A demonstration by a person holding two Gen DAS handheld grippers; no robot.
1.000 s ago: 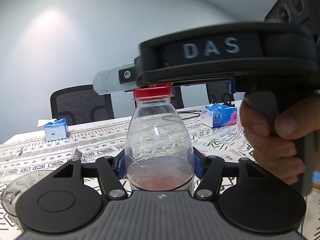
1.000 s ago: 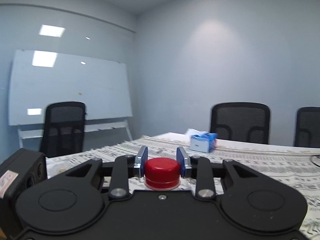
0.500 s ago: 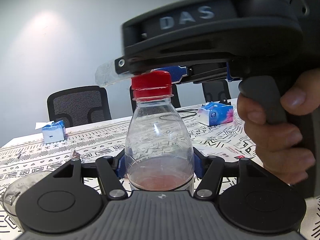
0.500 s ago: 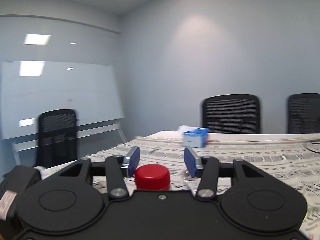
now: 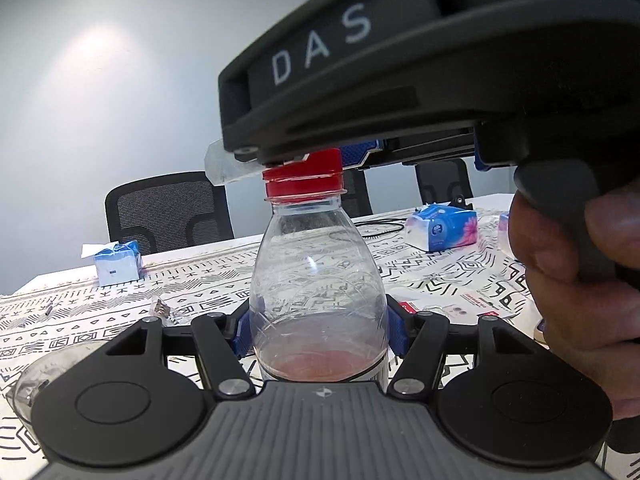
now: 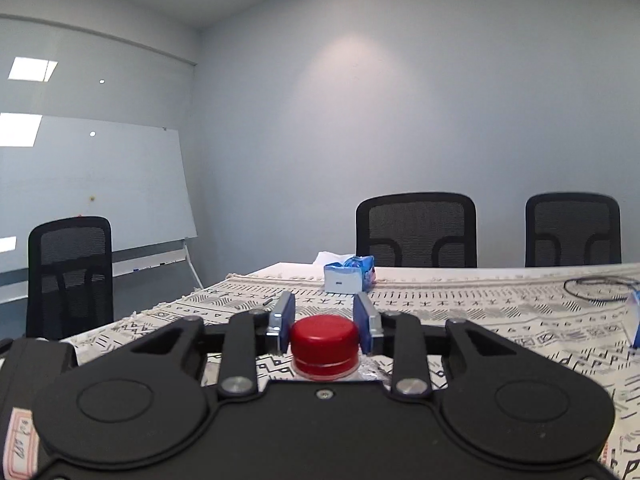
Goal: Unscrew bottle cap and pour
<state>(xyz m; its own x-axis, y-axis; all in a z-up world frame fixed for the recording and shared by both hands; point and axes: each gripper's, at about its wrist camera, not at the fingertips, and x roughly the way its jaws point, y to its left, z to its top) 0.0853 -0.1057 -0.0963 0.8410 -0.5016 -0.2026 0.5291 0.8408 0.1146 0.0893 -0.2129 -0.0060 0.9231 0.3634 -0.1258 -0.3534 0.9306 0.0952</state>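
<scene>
Two tools share one bottle (image 5: 318, 300): the left tool (image 5: 320, 330) is clamped round its clear body, holding it upright over the patterned surface (image 5: 440, 268), and the right tool (image 6: 324, 326) has just closed onto the red cap (image 6: 324, 338) again. For this twist, I'd keep the right pads square on the cap and turn flat about the neck, while the left holds firm without crushing the thin plastic. A shallow layer of pinkish liquid sits at the bottom. A clear cup (image 5: 40, 372) waits at the left.
</scene>
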